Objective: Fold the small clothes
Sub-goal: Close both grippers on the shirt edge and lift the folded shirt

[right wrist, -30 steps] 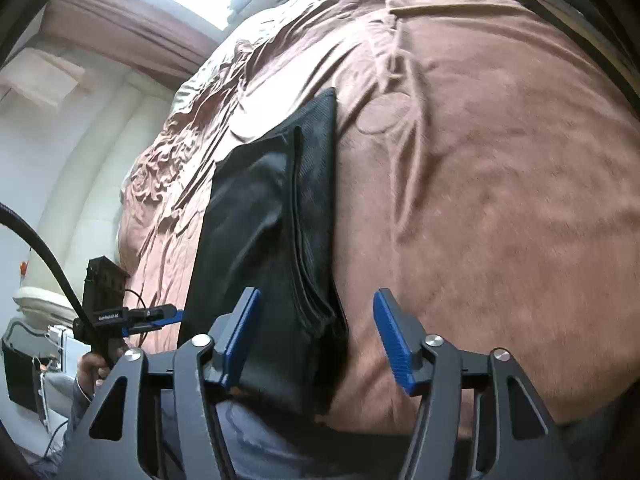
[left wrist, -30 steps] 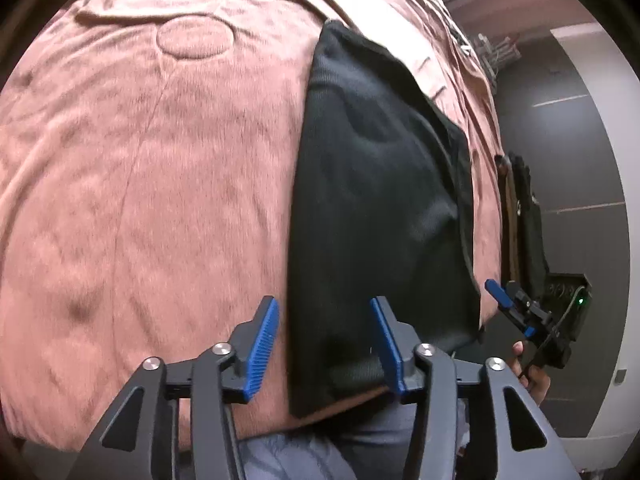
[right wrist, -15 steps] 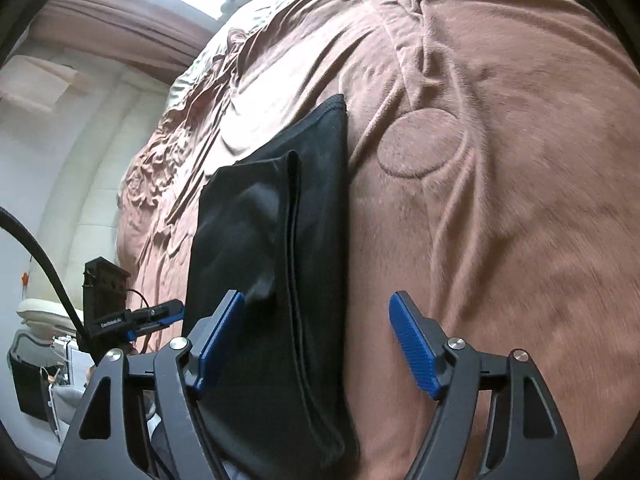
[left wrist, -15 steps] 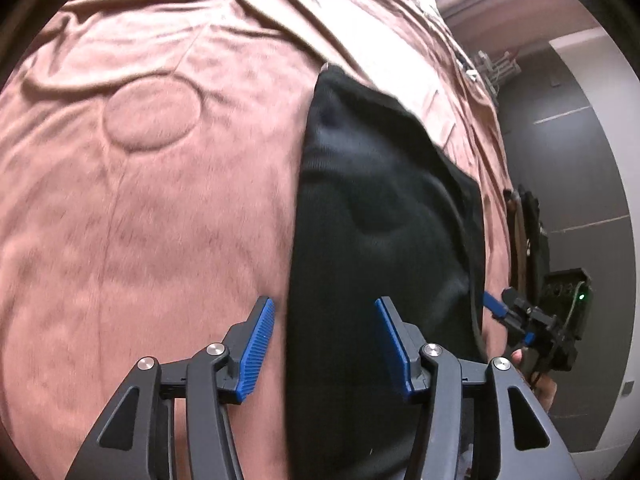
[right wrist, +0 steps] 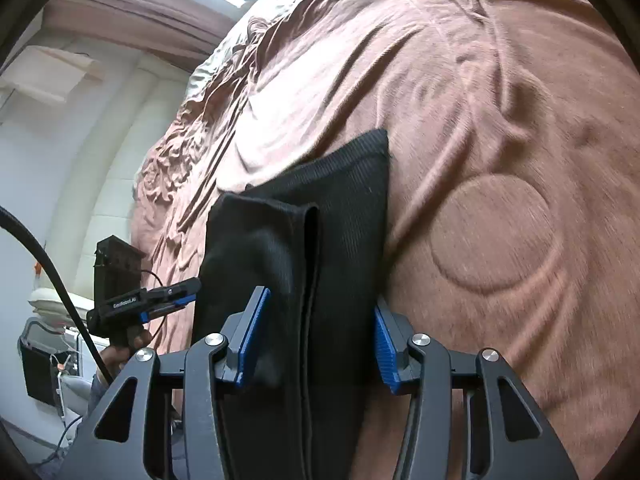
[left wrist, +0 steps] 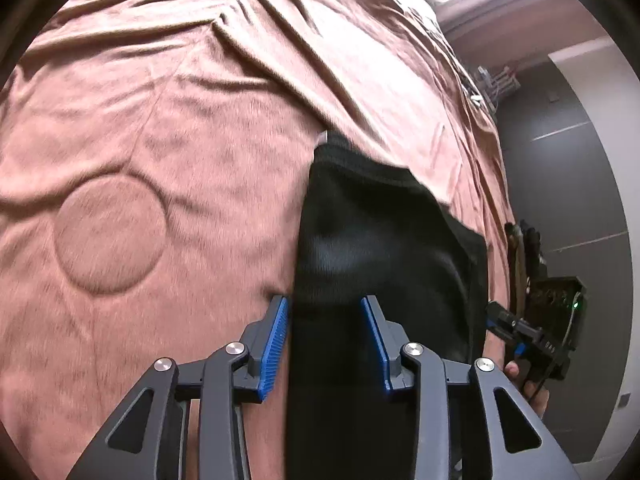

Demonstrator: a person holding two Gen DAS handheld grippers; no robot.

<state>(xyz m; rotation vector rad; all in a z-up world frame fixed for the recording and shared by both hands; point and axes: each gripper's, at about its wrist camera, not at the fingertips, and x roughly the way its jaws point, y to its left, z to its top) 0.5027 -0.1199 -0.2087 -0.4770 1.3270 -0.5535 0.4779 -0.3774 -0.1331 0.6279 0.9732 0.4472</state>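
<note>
Spread across a bed, a rumpled brown velvety bedspread with a stitched circle fills the left wrist view. On it a black, partly folded knit garment is laid, its long axis running straight away from the left gripper. The jaws are closing with the garment's near left edge between them, not yet pressed.

From the right wrist, the same garment is seen lengthwise, a folded flap on its left. The right gripper is closing astride its near right edge; contact cannot be told. Both grippers are judged about equally near.

Close wrist views (shared garment)
</note>
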